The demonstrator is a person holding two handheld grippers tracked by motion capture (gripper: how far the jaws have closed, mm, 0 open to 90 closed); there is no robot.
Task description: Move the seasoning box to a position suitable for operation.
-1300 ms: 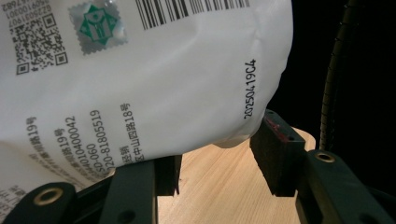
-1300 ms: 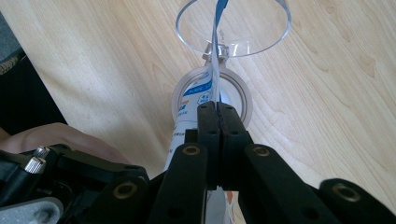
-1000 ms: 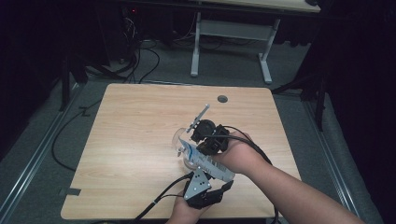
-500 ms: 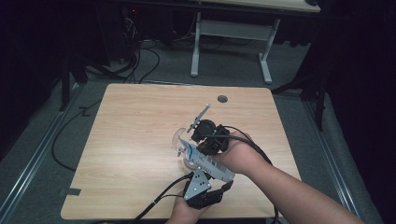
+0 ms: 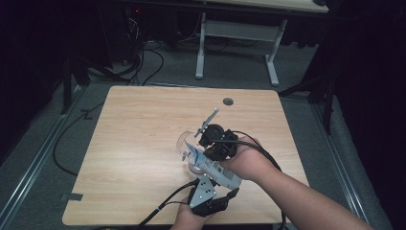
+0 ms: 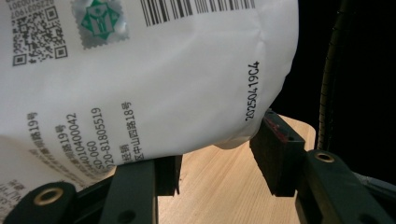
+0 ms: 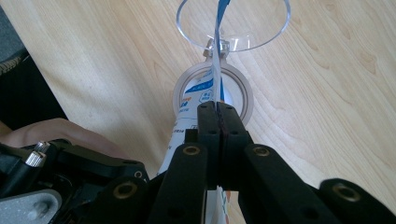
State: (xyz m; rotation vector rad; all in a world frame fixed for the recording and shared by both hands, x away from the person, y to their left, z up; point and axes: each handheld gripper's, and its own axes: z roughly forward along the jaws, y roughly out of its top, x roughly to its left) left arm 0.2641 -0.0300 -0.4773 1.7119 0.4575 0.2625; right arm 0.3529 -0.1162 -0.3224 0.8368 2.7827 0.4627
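Near the front edge of the table [image 5: 134,124], at about five o'clock from its middle in the high view, a white printed bag [image 5: 213,167] hung tilted off the wood, its upper end leaning toward ten o'clock. Just under that end stood a clear jar [image 5: 186,146]. In the right gripper view the bag's blue-printed tip lay over the jar's pale mouth ring [image 7: 180,100], and the clear hinged lid [image 7: 261,42] was swung back at twelve o'clock of the ring.

The right gripper [image 7: 218,112] pinched the thin top seam of the bag, its jaws pressed all but together on it. The left gripper [image 6: 215,163], at six o'clock of the bag in the high view, clasped the bulging lower body with its jaws set wide around it.

As a judgement, the early work looked done: the jar was opened, and the bag was picked up and brought to its mouth. Nothing was seen running out, the jar looked empty, and whether the bag had been torn open could not be told. What seemed left was opening or tipping the bag, emptying it into the jar, putting it down and closing the lid.
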